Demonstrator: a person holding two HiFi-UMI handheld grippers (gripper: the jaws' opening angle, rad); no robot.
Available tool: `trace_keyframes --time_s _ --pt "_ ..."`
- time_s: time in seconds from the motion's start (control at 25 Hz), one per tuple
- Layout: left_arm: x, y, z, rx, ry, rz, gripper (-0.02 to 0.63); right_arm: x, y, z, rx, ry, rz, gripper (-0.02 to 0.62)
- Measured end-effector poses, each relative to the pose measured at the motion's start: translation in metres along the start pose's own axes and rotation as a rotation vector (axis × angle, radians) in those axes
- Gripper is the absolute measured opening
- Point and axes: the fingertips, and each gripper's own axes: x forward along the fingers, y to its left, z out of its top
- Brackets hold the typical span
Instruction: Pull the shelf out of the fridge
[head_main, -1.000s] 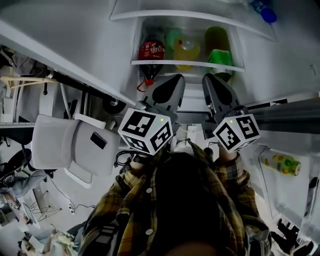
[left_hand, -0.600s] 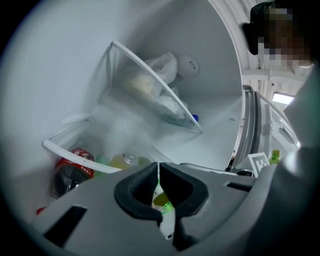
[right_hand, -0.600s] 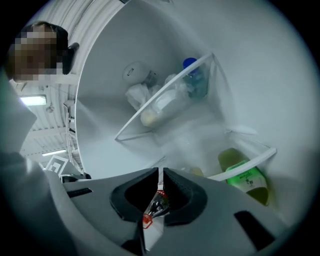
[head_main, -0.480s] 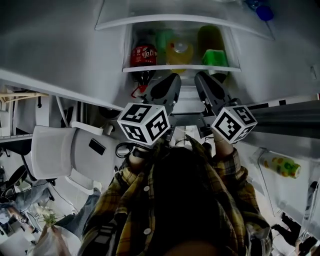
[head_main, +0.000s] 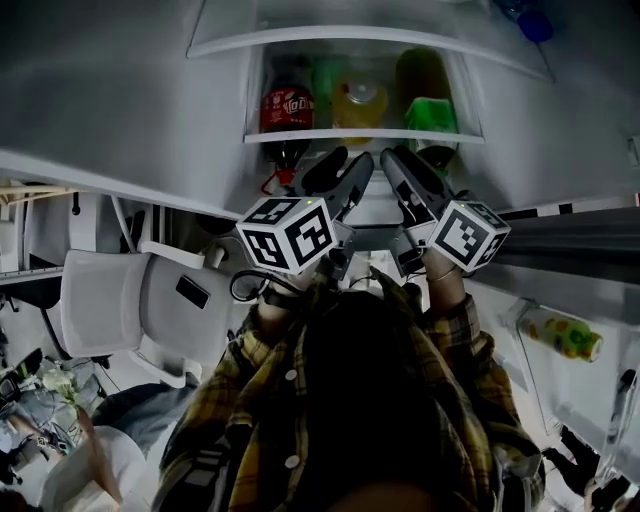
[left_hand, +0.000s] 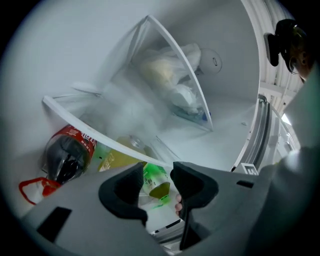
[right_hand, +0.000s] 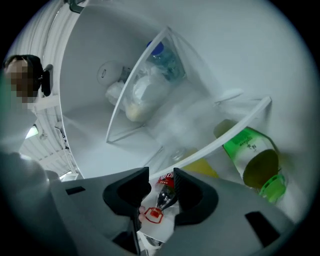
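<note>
Nearest the person, the left gripper (head_main: 352, 165) and the right gripper (head_main: 405, 165) sit side by side in front of the open fridge, both pointing into it. Each has its 2 jaws spread; they have just been opening, and the pads press on nothing. The shelf (head_main: 365, 135) lies straight ahead, its white front rim just beyond both sets of tips. The rim's long axis runs left to right, across the line the grippers point along. Neither gripper looks clearly nearer, and both face the rim's middle stretch, so I judge that closing on that rim comes next. The head view shows this pairing. The left gripper view adds the green bottle (left_hand: 156, 182) framed in that gripper's gap, beyond the pads and not pinched. The right gripper view frames the cola bottle (right_hand: 165, 192) the same way. Both bottles lie on the shelf with their necks past the rim. Farther in, an upper shelf (left_hand: 175, 65) holds bags.
</note>
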Motion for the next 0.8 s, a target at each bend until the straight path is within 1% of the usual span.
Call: trace_keyframes --time_s 0.12,0.32,0.52,0.8 --pt "0.002 0.009 0.002 -0.053 -0.006 -0.002 0.189 0.007 -0.004 -0.003 0.059 0.005 0.009 0.143" --pt "0.011 0.017 0.004 -0.139 -0.025 -0.010 0.190 0.012 -0.016 -0.002 0.125 0.000 0.016 0.144" --pt "0.020 0.025 0.011 -0.188 -0.040 -0.011 0.190 0.022 -0.025 0.000 0.203 -0.011 0.019 0.143" --pt "0.033 0.037 0.028 -0.244 -0.081 -0.016 0.190 0.039 -0.037 0.006 0.263 -0.031 0.017 0.144"
